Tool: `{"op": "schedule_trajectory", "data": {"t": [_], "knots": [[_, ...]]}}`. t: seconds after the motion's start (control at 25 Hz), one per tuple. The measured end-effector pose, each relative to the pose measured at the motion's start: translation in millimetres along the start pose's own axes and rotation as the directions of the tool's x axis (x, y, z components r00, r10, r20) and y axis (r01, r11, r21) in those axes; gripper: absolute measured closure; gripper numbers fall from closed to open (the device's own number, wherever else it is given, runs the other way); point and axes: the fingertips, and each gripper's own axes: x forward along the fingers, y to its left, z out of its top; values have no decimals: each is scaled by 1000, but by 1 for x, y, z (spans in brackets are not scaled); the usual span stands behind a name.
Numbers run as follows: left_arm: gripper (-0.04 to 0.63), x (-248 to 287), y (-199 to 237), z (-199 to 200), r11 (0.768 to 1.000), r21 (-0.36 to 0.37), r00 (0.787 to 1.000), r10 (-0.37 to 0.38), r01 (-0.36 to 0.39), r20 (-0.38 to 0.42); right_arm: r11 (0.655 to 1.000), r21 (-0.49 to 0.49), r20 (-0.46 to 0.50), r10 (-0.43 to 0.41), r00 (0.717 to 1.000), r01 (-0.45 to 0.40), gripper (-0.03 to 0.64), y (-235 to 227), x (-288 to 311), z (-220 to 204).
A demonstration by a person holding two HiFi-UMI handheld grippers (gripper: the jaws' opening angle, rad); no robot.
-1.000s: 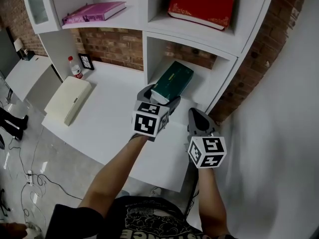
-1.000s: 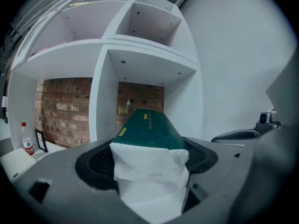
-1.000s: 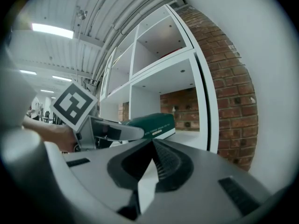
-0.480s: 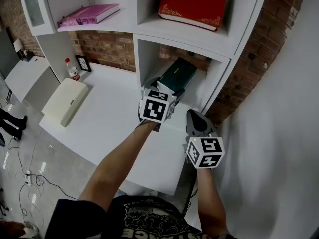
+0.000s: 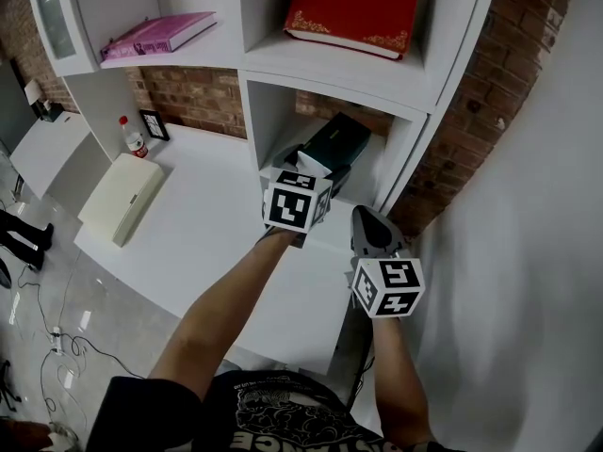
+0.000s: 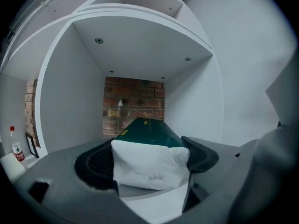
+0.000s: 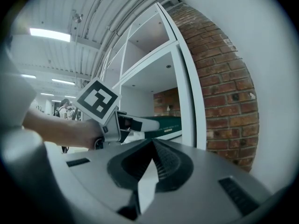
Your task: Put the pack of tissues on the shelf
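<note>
The pack of tissues (image 5: 336,142), dark green with a white wrapped end (image 6: 149,164), reaches into the lower cubby of the white shelf (image 5: 407,163). My left gripper (image 5: 303,169) is shut on the pack's white near end, at the cubby's mouth. In the left gripper view the green body (image 6: 148,130) points toward the brick back wall. Whether the pack rests on the cubby floor I cannot tell. My right gripper (image 5: 373,226) hangs to the right above the table, shut on nothing. The right gripper view shows its jaws (image 7: 152,158) meeting, with the pack (image 7: 162,124) beyond.
A red book (image 5: 356,6) lies in the cubby above and a pink book (image 5: 158,34) on the shelf to the left. On the white table (image 5: 203,219) are a cream box (image 5: 117,199), a water bottle (image 5: 132,137) and a small frame (image 5: 151,123). A brick wall (image 5: 471,111) stands to the right.
My left gripper has carried the tissue pack forward from in front of the shelf into the lower cubby. The right gripper has hardly moved.
</note>
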Motion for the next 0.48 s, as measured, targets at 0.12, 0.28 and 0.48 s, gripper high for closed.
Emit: {"op": "schedule_trajectory", "data": {"t": [0.12,0.28,0.48], "knots": [[153,-1,0,0,1000,-10,1000,-2,2,22,1000,3,-1,2,1000,-2,614,0,1,-1],[146,-1,1,1,1000,-23,999,-7,8,48,1000,5,-3,1,1000,-1,614,0,2,-3],[137,-4,4,3,999,-29,998,-12,14,69,1000,7,-5,5,1000,-5,614,2,2,-2]]}}
